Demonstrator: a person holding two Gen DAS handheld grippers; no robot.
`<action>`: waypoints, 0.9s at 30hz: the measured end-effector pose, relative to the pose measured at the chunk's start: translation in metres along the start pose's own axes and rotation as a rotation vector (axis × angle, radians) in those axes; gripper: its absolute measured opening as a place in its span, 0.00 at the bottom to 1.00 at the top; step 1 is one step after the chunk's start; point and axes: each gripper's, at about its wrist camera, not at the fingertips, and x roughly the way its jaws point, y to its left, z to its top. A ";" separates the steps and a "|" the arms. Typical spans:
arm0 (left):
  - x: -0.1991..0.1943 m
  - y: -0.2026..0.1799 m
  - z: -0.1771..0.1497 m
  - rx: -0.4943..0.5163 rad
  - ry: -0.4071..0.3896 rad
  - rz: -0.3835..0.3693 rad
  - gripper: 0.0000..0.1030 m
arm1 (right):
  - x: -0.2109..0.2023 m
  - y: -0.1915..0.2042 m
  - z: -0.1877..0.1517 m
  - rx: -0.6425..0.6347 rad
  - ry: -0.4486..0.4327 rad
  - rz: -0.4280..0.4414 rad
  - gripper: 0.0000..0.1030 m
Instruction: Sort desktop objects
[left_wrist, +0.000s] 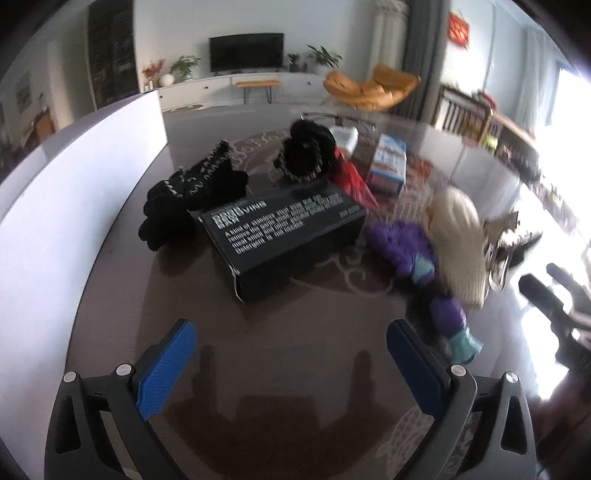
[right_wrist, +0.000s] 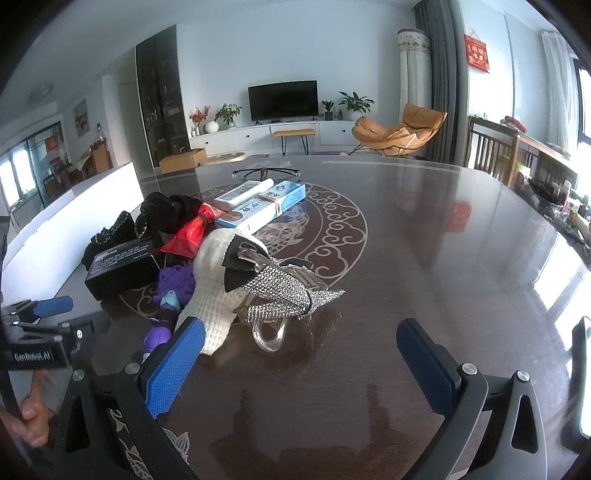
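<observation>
A black box with white print (left_wrist: 284, 232) (right_wrist: 122, 264) lies on the dark table. Around it sit black knit gloves (left_wrist: 192, 192), a black woolly bundle (left_wrist: 306, 151), a red packet (left_wrist: 352, 177) (right_wrist: 190, 234), a blue-and-white carton (left_wrist: 388, 166) (right_wrist: 262, 205), a purple knit toy (left_wrist: 406, 247) (right_wrist: 173, 284), a cream knit hat (left_wrist: 458, 236) (right_wrist: 218, 280) and a rhinestone hair clip (right_wrist: 280, 284). My left gripper (left_wrist: 291, 339) hovers open just short of the black box. My right gripper (right_wrist: 299, 339) is open too, close behind the hair clip.
A white board (left_wrist: 74, 206) stands along the table's left side. Eyeglasses (right_wrist: 266, 171) lie at the far end. Bare dark tabletop (right_wrist: 443, 240) spreads to the right. A hand (right_wrist: 33, 417) holds the left gripper's handle. Shelves with clutter line the right wall.
</observation>
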 end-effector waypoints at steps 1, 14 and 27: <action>0.001 -0.002 -0.001 0.012 0.011 0.006 1.00 | 0.001 0.002 0.000 -0.002 0.003 0.001 1.00; 0.011 -0.002 0.000 0.009 0.064 0.037 1.00 | -0.010 0.023 -0.006 0.036 0.001 0.014 1.00; 0.011 -0.007 -0.001 0.003 0.059 0.040 1.00 | -0.014 0.024 -0.004 0.055 0.001 0.022 1.00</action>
